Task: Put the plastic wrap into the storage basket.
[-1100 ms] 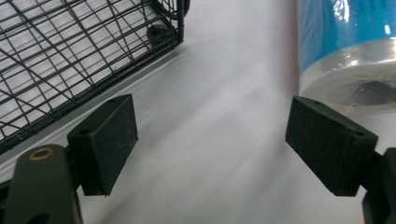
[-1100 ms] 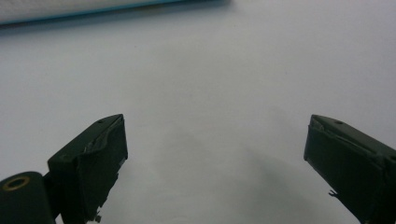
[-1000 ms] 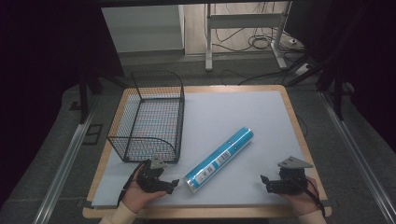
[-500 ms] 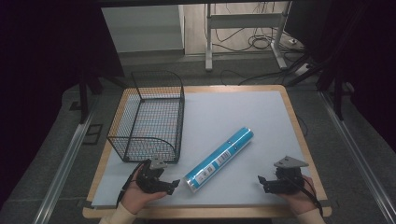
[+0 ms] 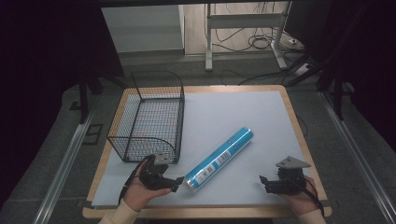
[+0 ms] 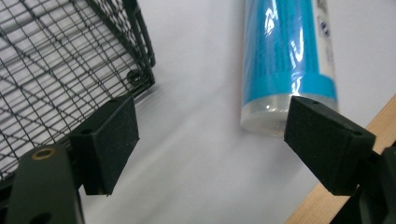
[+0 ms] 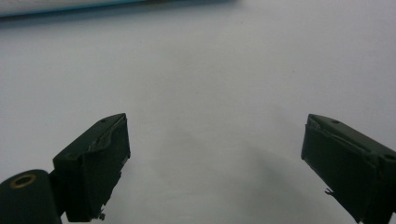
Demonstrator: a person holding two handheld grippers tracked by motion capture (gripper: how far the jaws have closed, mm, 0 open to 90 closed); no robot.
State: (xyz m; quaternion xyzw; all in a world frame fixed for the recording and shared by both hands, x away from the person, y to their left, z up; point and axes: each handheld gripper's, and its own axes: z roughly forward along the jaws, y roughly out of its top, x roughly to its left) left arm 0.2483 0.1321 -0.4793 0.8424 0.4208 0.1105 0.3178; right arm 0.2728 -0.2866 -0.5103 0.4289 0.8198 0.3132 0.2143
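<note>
Both claws (image 5: pixel 180 183) (image 5: pixel 263 181) gape wide, gripping nothing.

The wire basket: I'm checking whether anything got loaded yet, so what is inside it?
Nothing shows inside the wire basket; through its mesh only the grey mat appears. The blue tube lies outside it on the mat.

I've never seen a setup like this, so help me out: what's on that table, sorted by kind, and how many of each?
Hand-held grippers: 2, left gripper and right gripper
Wire basket: 1
Blue tube: 1
Grey mat: 1
Total: 5
</note>
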